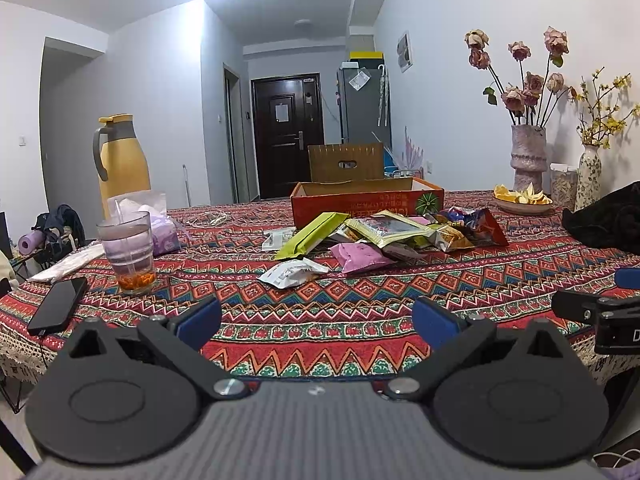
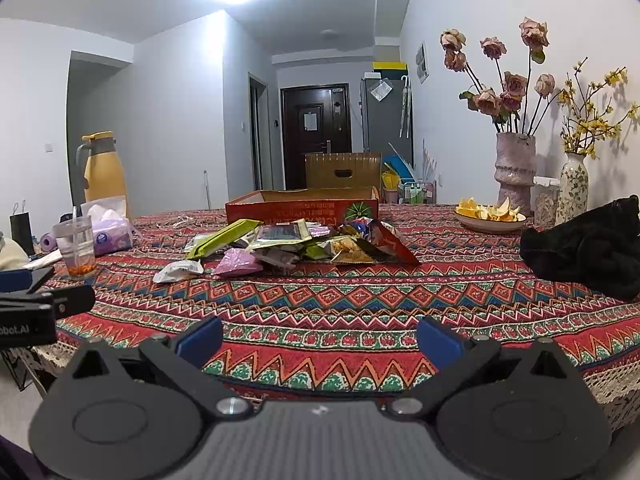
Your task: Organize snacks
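A heap of snack packets lies mid-table on the patterned cloth, also in the right wrist view. It includes a green packet, a pink packet, a white packet and a red packet. Behind it stands an open red cardboard box, also seen in the right wrist view. My left gripper is open and empty near the table's front edge, well short of the heap. My right gripper is open and empty, likewise at the front edge.
A glass of tea, a phone, a tissue pack and a yellow jug stand at the left. A bowl of peel, two flower vases and a black bag are at the right.
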A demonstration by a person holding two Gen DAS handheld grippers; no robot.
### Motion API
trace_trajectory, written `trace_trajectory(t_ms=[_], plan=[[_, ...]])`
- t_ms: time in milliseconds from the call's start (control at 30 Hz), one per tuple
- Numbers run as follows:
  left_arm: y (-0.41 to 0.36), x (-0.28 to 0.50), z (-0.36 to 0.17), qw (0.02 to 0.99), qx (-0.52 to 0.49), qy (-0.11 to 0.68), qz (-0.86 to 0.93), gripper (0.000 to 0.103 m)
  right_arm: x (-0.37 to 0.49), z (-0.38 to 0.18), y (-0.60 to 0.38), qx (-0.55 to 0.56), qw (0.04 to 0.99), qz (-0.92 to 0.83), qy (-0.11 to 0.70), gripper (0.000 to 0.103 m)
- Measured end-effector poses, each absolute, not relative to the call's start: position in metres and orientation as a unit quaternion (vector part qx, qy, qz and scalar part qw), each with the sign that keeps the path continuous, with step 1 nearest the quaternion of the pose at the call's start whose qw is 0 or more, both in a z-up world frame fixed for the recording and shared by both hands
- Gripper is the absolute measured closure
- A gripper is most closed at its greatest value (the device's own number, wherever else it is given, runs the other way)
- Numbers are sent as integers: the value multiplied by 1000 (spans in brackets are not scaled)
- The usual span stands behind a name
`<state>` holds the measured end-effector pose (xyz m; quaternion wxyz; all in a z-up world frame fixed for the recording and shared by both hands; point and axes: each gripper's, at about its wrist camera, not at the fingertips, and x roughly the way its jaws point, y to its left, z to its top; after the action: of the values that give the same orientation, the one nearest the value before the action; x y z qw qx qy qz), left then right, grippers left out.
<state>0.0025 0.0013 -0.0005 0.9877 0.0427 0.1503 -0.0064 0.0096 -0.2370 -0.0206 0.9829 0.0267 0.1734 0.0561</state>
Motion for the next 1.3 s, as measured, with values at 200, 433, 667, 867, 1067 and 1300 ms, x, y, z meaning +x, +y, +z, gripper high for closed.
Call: trace_trajectory(t_ms=[200,433,667,867,1067,1300], plan=[[1,3,-1,987,43,153,-8,0,9,-20,-236,25,983,55,174,0],[2,2,-1,987,43,154,-8,0,10,-21,-238,28,983,52,176,0],[1,3,-1,987,43,154,-7,0,10,-22,-237,27,983,51,177,0],[2,4,-2,987,43,154,-7,0,9,-23,-237,26,982,52,177,0],[1,5,-3,987,44,156,-7,0,10,-23,-238,30,982,50,181,0],[0,4,-4,987,45,155,-9,0,8,-22,-236,25,982,54,177,0]])
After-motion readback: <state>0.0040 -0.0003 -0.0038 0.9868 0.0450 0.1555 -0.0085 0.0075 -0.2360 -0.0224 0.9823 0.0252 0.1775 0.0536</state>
